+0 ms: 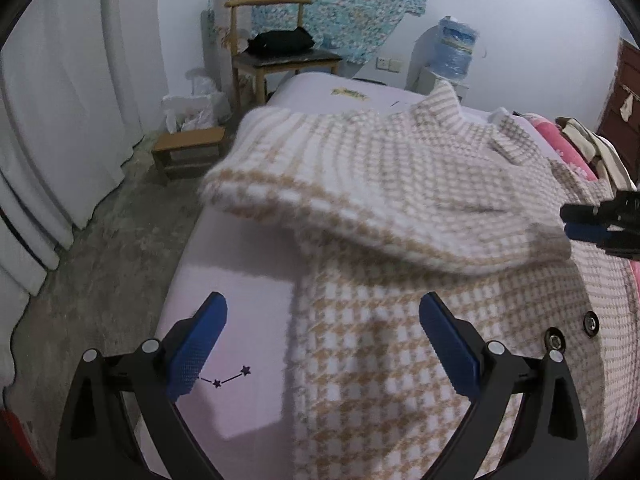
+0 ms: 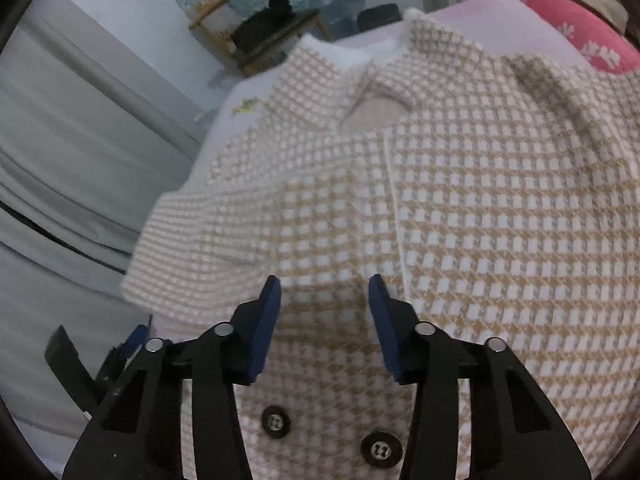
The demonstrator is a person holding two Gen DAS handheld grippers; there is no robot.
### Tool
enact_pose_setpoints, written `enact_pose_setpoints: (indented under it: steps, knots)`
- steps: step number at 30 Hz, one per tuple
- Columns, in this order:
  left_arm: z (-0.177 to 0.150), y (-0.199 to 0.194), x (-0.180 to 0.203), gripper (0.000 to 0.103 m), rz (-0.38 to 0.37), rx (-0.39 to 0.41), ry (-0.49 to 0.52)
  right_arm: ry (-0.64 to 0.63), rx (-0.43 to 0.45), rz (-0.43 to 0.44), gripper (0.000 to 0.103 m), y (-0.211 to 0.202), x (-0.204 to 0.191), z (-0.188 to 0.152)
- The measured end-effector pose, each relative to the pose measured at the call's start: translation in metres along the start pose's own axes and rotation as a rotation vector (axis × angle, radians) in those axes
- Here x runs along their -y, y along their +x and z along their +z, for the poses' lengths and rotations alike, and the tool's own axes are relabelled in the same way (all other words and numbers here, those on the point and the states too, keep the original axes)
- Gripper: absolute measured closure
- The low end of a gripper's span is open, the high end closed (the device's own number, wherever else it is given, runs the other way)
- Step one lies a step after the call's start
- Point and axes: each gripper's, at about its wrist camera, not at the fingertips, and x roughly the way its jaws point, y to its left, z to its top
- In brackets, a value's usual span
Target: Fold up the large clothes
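Bedroom, lilac bed (image 1: 240, 280) carrying houndstooth coat (image 2: 480, 200), sleeve (image 1: 360, 200) lying folded across its front. Left gripper (image 1: 322, 344) hovering wide apart over coat edge, gripping nothing. Right gripper (image 2: 325, 324) part-open above buttons (image 2: 380, 449), nothing between pads.

Coat (image 2: 460, 184): checked, spread on the bed (image 2: 496, 4)
Right gripper (image 2: 324, 320): above the coat, jaws apart (nothing between)
Buttons (image 2: 276, 422): two, dark

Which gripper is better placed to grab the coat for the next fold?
Right. The right gripper hovers over the coat, jaws partly open, while the left gripper straddles its edge, half over bare bed.
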Motion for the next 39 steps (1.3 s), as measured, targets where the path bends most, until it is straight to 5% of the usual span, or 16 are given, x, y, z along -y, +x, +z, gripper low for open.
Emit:
enact_pose_setpoints:
  steps: [13, 16, 18, 22, 27, 39]
  knots:
    - [-0.008, 0.010, -0.004, 0.008, 0.009, -0.028, -0.028, -0.019, -0.039, -0.051, 0.065, 0.028, 0.000, -0.010]
    - [-0.009, 0.011, -0.002, 0.008, 0.024, -0.025, -0.021, -0.064, -0.033, -0.078, 0.081, 0.036, -0.009, -0.012]
    - [-0.009, 0.011, -0.003, 0.008, 0.030, -0.024, -0.027, -0.120, 0.007, -0.116, 0.094, 0.032, -0.024, -0.017]
    - [-0.008, 0.011, -0.005, 0.008, 0.034, -0.024, -0.037, -0.144, 0.120, -0.102, 0.096, -0.003, -0.040, -0.010]
    - [-0.008, 0.011, -0.005, 0.008, 0.037, -0.024, -0.035, -0.166, 0.315, -0.182, 0.098, -0.067, -0.041, 0.007]
    - [-0.007, 0.012, -0.005, 0.008, 0.039, -0.024, -0.035, -0.141, 0.344, -0.341, 0.099, -0.086, 0.017, 0.028]
